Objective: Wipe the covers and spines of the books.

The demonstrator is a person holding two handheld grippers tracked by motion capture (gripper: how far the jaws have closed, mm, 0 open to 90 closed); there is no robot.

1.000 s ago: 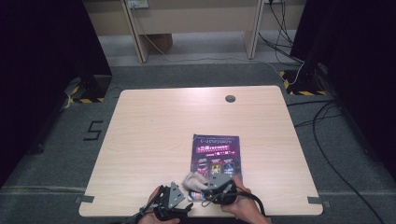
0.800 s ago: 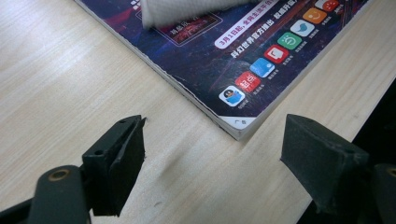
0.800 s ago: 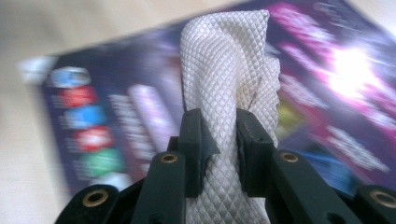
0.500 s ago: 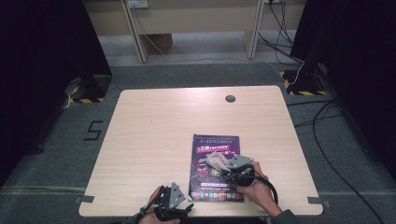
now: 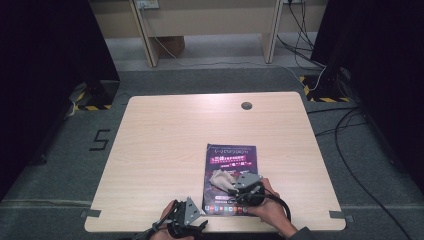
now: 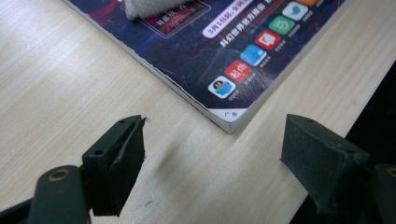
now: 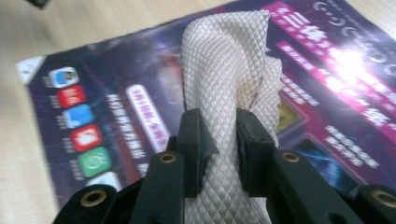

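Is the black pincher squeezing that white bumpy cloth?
Touching. In the right gripper view, the right gripper has both black jaws pressed against the white diamond-textured cloth, which bulges out above them over the purple magazine.

Wooden table (image 5: pixel 165 150), grommet hole (image 5: pixel 246 105), floor cables (image 5: pixel 350 125), striped tape (image 5: pixel 325 95)

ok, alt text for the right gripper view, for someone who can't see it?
The right tool is shut on a bunched white cloth with a diamond weave, holding it over a dark purple magazine cover. The cover carries coloured app icons, pink text bars and a bright glare spot, and lies on a pale wooden table.
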